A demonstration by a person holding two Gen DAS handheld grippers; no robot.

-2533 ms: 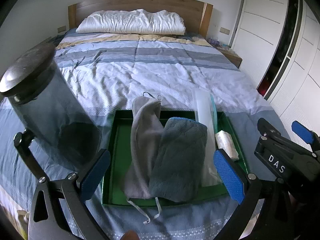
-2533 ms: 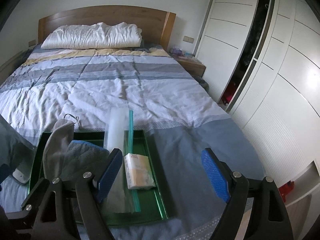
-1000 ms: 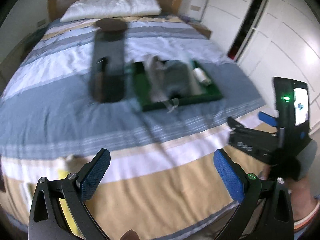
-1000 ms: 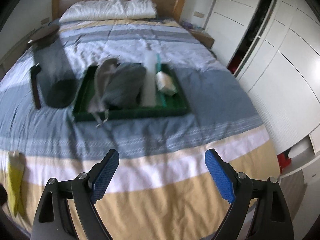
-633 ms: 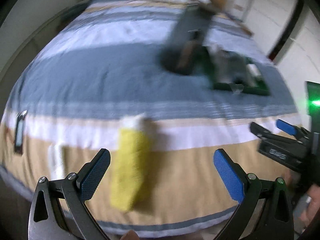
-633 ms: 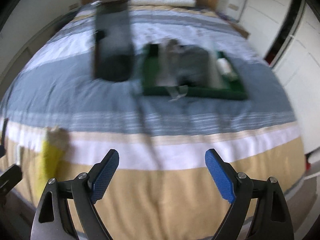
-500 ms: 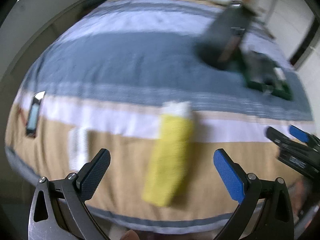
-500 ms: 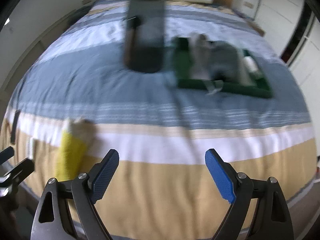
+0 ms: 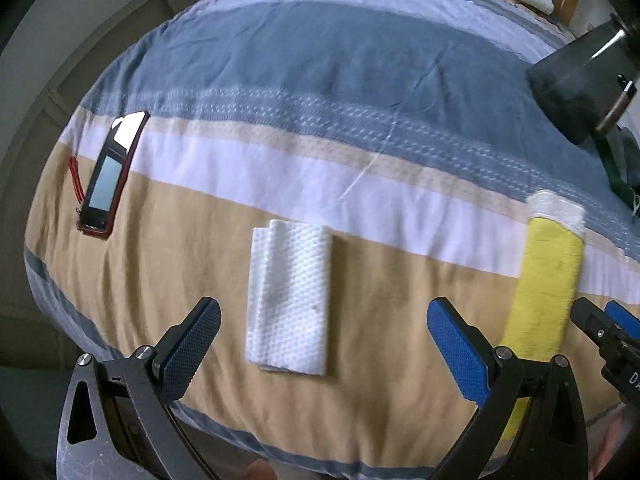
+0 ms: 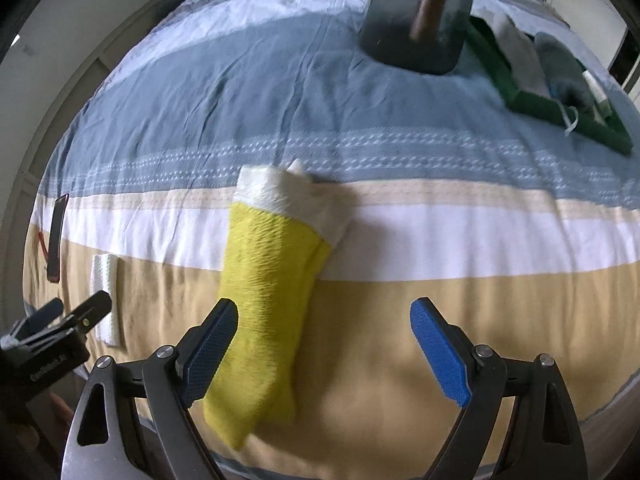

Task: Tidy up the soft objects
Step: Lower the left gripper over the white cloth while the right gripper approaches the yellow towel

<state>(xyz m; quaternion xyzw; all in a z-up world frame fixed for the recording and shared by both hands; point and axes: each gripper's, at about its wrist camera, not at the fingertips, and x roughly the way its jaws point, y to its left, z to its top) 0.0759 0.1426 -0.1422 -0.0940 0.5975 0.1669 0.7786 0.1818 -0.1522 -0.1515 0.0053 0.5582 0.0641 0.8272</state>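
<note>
My left gripper (image 9: 324,344) hangs over the foot of the bed, its blue pads spread wide with nothing between them. Just ahead of that gap, slightly toward my left pad, a folded white cloth (image 9: 289,295) lies flat on the tan band of the striped bedspread (image 9: 320,92). Far off past my left pad a phone (image 9: 110,174) in a red case lies on the cover near the bed's edge. Beyond my right pad the yellow towel (image 9: 544,292) runs lengthwise away from me.

My right gripper (image 10: 325,354) is also wide open and holds nothing. The yellow towel (image 10: 268,300), with its white end pointing away, lies close beside my left pad and partly inside the gap; I cannot tell if the pad touches it. Well ahead, on the blue-grey band of the bedspread (image 10: 240,92), stands a dark bin (image 10: 420,12), and to the right of it a green tray (image 10: 568,114) holds grey cloths. The white cloth (image 10: 105,296) shows far to the left, beside the other gripper. A pale wall runs along the bed's left side.
</note>
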